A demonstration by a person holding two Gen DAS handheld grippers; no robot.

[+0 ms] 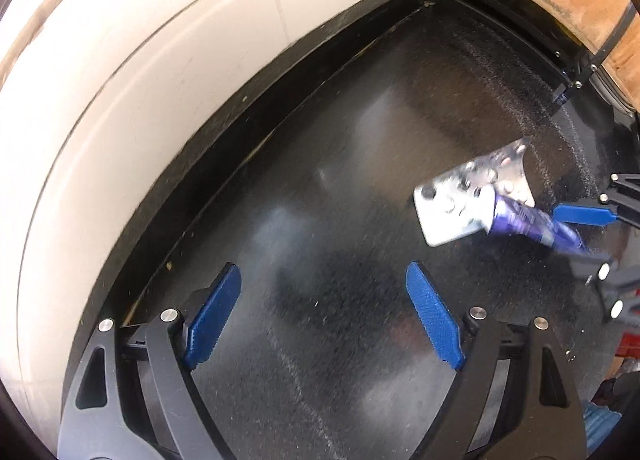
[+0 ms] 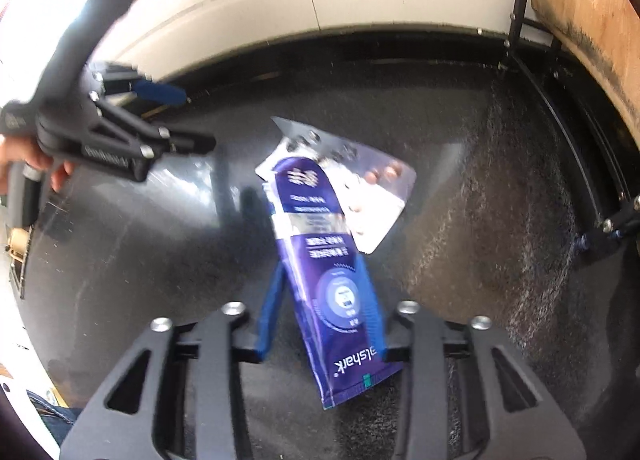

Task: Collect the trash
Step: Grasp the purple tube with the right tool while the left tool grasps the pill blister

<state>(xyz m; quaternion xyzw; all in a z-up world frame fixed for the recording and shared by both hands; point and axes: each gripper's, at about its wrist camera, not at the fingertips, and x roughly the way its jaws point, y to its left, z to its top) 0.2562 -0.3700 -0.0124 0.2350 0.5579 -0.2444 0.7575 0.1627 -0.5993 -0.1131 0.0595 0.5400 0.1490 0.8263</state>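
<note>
Right tool [image 2: 320, 300] clamping purple wrapper [image 2: 328, 260], left tool [image 1: 324, 312] spread, low over table [image 1: 320, 199]

Glossy purple plastic sachet [image 2: 328, 272] & shiny foil blister pack [image 2: 372, 195] over dark, glossy, finely speckled tabletop [image 2: 500, 219]; matt black plastic grippers w/ ribbed blue pads [image 1: 434, 318]; smooth white wall [image 1: 132, 59].

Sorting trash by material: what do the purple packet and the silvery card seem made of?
The purple packet looks like glossy printed plastic or foil laminate: it bends and shines. The silvery card looks like a foil pill blister sheet, judging by its reflective metallic face and round bumps. The right tool grips the packet.
</note>
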